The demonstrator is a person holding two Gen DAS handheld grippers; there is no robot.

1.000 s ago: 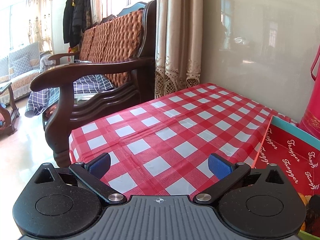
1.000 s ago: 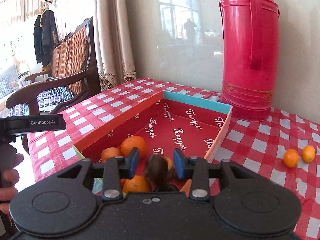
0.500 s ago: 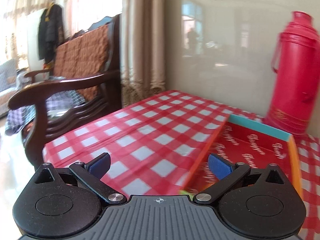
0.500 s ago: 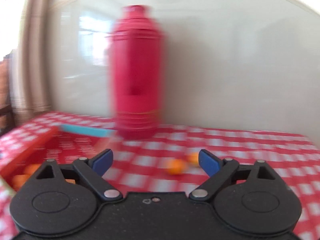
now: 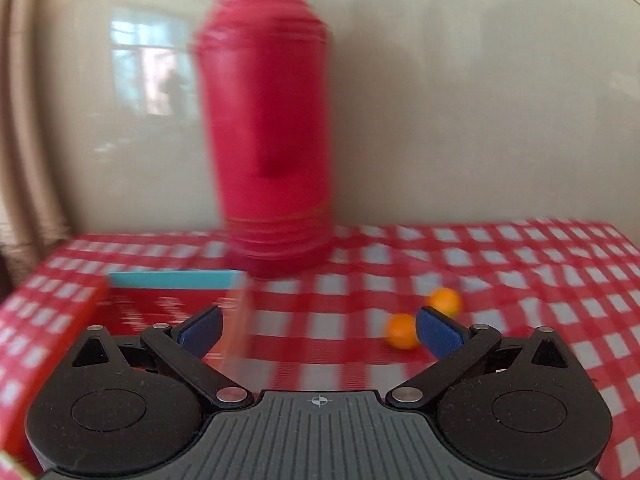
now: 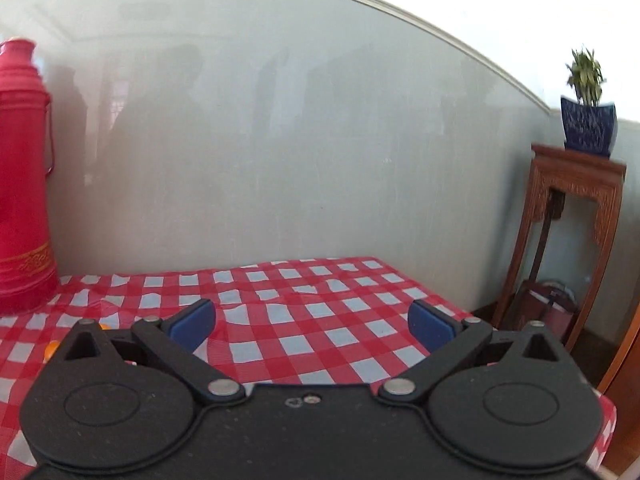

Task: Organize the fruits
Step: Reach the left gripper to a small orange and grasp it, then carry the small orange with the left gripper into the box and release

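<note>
Two oranges (image 5: pixel 403 331) are seen loose on the cloth (image 5: pixel 520 280) just ahead-right of the wide-open, empty left gripper (image 5: pixel 318 330), right of the box (image 5: pixel 172 280), while the equally wide right gripper (image 6: pixel 312 326) is aimed past them.

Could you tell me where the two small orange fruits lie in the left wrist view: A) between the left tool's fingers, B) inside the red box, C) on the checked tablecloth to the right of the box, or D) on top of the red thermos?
C: the two small orange fruits sit on the checked tablecloth, right of the red box, apart from it.
</note>
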